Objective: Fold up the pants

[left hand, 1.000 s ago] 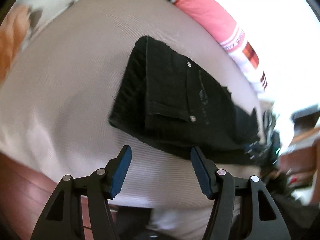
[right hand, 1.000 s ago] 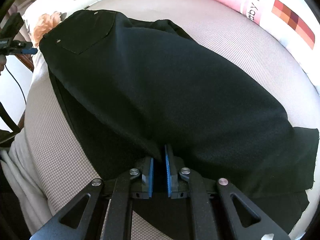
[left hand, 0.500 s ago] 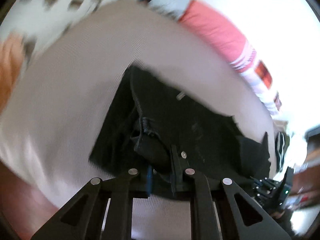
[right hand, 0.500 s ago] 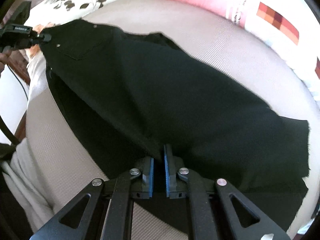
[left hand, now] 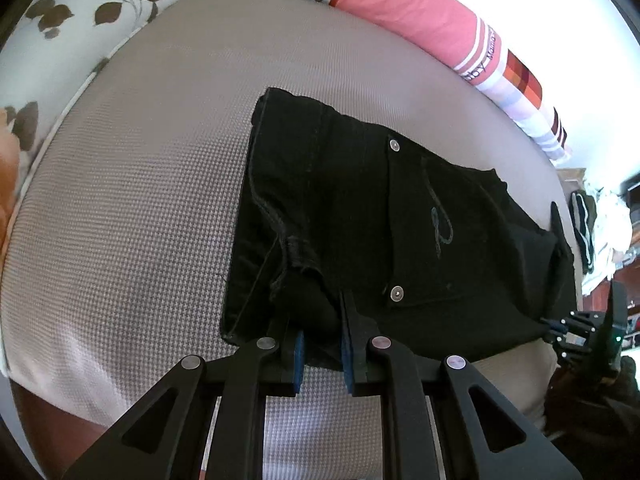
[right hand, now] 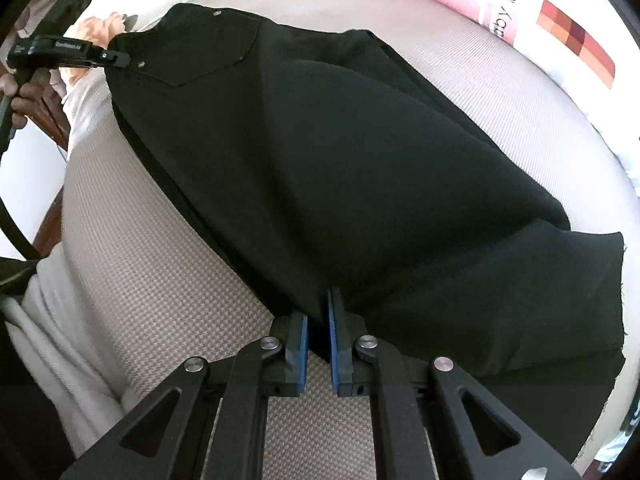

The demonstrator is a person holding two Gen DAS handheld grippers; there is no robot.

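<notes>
Black pants (left hand: 360,220) lie across a grey woven cushion (left hand: 140,200). In the left wrist view the waistband end with its back pocket and two rivets faces me, and my left gripper (left hand: 322,332) is shut on a bunched fold of the waistband. The right wrist view shows the leg fabric (right hand: 360,160) lifted into a ridge, with my right gripper (right hand: 318,324) shut on its near edge. The left gripper (right hand: 116,57) also shows at the far waist corner, and the right gripper (left hand: 554,326) shows at the far right of the left wrist view.
A floral pillow (left hand: 80,20) lies at the far left and a pink striped pillow (left hand: 420,28) at the back. White cloth (right hand: 52,320) hangs beside the cushion's near-left edge. A person's hand (right hand: 24,96) grips the left tool. Clutter and furniture (left hand: 600,220) stand beyond the right edge.
My left gripper moved forward onto the waistband and went from open to shut on it. My right gripper kept its grip and pulled the leg fabric nearer, uncovering cushion below.
</notes>
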